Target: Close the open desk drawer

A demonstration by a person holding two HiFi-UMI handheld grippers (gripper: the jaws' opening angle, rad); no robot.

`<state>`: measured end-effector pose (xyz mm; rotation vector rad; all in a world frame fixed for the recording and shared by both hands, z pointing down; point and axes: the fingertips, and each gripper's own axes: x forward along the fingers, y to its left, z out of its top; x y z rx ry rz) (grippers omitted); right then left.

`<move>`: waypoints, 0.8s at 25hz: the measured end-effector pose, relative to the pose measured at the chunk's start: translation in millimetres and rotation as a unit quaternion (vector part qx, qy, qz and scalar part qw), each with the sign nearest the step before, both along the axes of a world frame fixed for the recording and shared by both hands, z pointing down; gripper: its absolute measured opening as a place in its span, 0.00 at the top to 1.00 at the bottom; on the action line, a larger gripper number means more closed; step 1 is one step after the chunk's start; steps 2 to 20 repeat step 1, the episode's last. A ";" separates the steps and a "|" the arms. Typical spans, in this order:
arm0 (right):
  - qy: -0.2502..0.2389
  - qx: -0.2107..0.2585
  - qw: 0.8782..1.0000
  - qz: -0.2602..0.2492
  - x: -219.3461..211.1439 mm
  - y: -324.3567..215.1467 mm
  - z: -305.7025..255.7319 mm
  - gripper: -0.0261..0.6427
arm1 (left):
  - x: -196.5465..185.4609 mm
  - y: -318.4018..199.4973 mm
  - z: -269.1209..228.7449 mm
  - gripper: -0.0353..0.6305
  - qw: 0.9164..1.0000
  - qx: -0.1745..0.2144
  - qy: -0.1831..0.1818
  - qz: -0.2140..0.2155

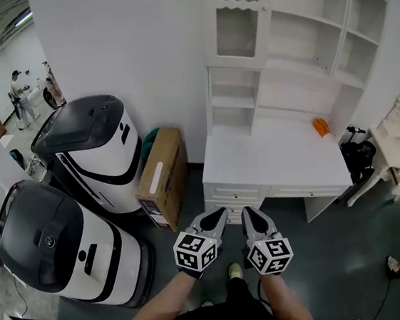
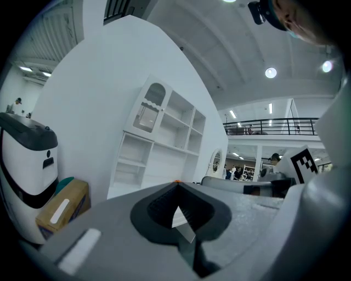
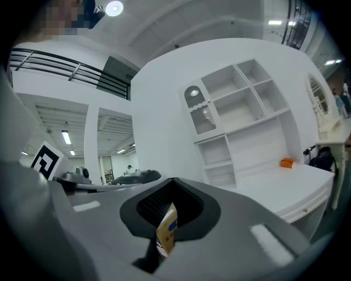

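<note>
The white desk [image 1: 271,156] with a shelf hutch stands against the wall, ahead of me. Its drawer fronts [image 1: 235,190] run under the top's near edge. From this steep angle I cannot tell how far any of them stands out. My left gripper [image 1: 217,220] and right gripper [image 1: 252,216] hover side by side just in front of the desk's left part, both shut and empty, touching nothing. The left gripper view shows its jaws [image 2: 176,183] pressed together, pointing at the hutch [image 2: 159,148]. In the right gripper view the jaws [image 3: 172,180] are also together, and the desk edge [image 3: 305,204] is at the right.
A small orange object [image 1: 322,127] lies on the desk's right end. A cardboard box [image 1: 163,177] and two white-and-black machines [image 1: 95,152] [image 1: 59,245] stand to the left. A black bag [image 1: 358,152] and white furniture [image 1: 399,141] are at the right. My legs and feet are below the grippers.
</note>
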<state>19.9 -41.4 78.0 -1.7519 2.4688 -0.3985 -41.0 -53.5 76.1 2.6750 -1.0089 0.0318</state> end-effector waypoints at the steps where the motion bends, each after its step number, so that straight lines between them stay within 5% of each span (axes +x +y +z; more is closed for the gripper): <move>1: -0.001 0.000 1.000 0.000 0.4 0.8 -0.3 0.93 | 0.2 0.7 0.1 0.95 1.000 0.000 0.000 0.000; 20: -0.001 0.000 1.000 0.000 0.4 0.8 -0.3 0.93 | 0.2 0.7 0.1 0.95 1.000 0.000 0.000 0.000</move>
